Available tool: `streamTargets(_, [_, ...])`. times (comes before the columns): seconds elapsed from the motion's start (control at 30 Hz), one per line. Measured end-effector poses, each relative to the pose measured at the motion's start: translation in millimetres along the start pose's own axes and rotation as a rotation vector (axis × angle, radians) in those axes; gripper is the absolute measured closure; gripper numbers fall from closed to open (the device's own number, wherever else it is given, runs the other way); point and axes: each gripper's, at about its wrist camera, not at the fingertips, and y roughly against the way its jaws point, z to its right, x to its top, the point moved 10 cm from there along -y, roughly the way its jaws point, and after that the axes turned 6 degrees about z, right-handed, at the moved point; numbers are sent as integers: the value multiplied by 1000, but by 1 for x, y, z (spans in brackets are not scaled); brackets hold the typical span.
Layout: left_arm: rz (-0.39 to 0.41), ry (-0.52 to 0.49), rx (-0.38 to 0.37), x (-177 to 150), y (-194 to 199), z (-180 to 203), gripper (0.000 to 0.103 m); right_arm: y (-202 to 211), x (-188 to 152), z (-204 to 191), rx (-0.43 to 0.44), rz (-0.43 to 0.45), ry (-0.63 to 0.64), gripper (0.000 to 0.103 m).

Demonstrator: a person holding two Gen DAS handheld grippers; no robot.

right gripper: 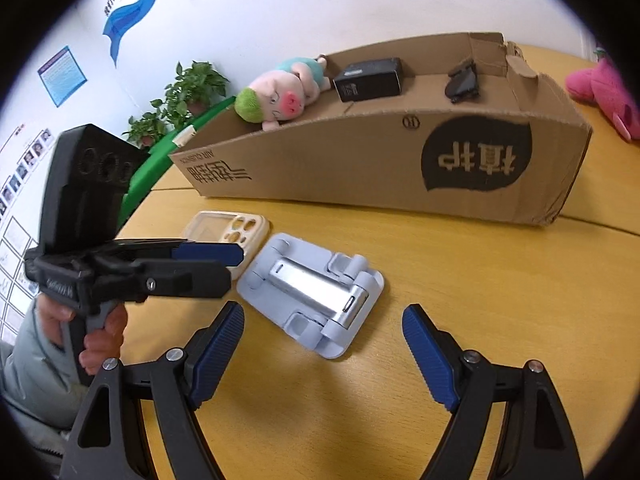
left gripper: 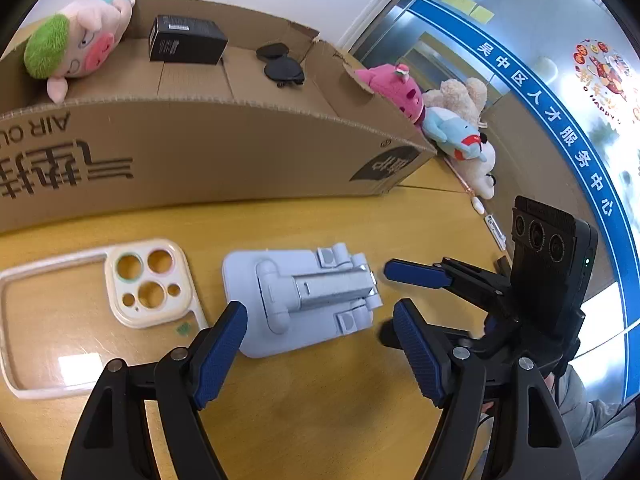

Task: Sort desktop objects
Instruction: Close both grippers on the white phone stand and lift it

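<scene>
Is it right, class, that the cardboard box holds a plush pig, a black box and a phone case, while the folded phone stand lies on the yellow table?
Not quite. The phone case is not in the cardboard box; the left wrist view shows it on the yellow table, beside the folded phone stand. The plush pig and black box are inside.

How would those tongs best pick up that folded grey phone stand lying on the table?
Probably from above, across the two long edges of the flat base plate of the phone stand. It lies flat and folded on the table, and the silver arm on top looks too smooth and rounded to pinch securely.
</scene>
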Motion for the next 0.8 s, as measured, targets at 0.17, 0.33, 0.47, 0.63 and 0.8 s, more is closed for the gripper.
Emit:
streamTargets(0.17, [-9,-4,0,-3,-4,1,29,-12,-11,4,-54,-26,28,58])
streamTargets(0.33, [-24,-1,20,-5,-9,0,29,2,-10,32,-127,3,-30,69])
streamTargets(0.47, [-64,-12,13,-12,-17,7,36,13,-14,48,-155,0,-78,77])
streamTargets(0.63, [-110,-64,56,-21,-25,16,39,22,-14,38,-100,13,-67,72])
streamTargets(0.8, [-105,-19,62,-21,-24,11,49,11,-4,30,-94,-8,30,42])
